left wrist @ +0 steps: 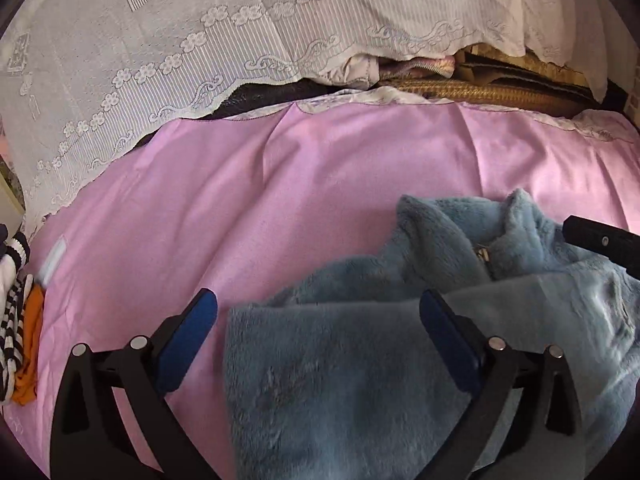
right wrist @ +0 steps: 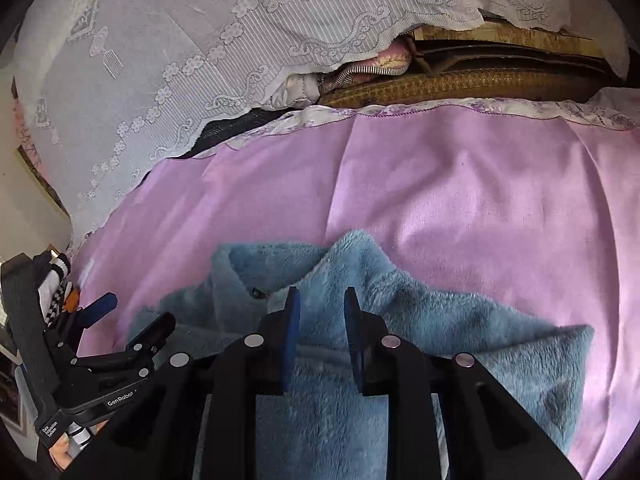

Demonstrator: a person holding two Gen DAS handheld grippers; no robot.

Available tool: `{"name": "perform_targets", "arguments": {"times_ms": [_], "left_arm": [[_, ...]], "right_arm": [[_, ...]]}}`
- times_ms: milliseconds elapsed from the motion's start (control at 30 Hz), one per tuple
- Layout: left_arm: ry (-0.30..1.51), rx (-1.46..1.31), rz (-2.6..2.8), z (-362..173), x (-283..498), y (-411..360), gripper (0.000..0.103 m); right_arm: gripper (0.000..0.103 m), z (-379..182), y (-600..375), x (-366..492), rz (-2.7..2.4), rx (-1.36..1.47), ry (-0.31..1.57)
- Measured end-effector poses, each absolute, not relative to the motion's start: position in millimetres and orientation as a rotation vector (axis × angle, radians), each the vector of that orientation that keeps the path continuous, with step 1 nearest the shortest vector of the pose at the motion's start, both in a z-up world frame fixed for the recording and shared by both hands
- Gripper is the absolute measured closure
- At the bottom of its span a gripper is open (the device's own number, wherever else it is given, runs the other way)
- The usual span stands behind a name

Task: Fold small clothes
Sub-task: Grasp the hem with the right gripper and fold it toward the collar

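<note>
Left-wrist view: a blue fleece garment, zip at the collar, lies half-folded on the pink sheet of a bed, a folded panel nearest us and the collar just beyond. Our left hand-held gripper stands wide open above the garment's left edge, gripping nothing; one blue pad hangs over bare sheet, the other over the fleece. From the right-wrist view, our right hand-held gripper has its pads drawn close together with a gap between them, over the middle of the fleece just below the collar; whether any pile is pinched we cannot tell. A heap of striped and orange clothes waits at the sheet's left margin, well apart from the fleece; a white lace cover drapes the stacked goods behind.

We judge the next fold is in hand. To do it well, we would take the two near corners evenly, lift only enough to clear the thick pile, carry the edge to the collar line squarely, and smooth outward before letting go
</note>
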State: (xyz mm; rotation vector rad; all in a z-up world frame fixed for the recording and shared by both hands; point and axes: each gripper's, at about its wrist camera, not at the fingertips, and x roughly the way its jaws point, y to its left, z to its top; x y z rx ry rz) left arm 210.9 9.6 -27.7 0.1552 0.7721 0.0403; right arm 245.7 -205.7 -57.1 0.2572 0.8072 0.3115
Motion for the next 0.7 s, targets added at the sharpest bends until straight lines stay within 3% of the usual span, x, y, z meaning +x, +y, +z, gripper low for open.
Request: {"name": "perform_targets", "arguments": {"times_ms": [167,267,400,467,567,700], "left_arm": [[0.750,0.149,0.018,-31.0,161.8,14.2,0.004],[0.772,0.197,0.036,-43.2,148.6,15.0,0.004],[0.807,0.220,0.112,-59.2,138.7,29.1,0.004],[0.796,0.182,0.121,-53.7,129.7,38.1,0.004],[0.765,0.151,0.115,-43.4,114.3,43.7,0.004],[0.728,0.183,0.099,-36.5,100.0,33.0,0.004]], "right_arm": [[0.061,-59.7,-208.3,197.8,0.337,0.175,0.812],[0.061,-81.5,-215.2,183.8,0.319,0.152,0.856],[0.073,-87.4,-242.6,175.8,0.294,0.231,0.838],[0.070,-79.1,-252.6,165.4,0.271,0.247,0.804],[0.059,-67.3,-258.0,144.9,0.267,0.241,0.745],[0.059,-69.4,-249.2,139.9,0.284,0.204,0.756]]}}
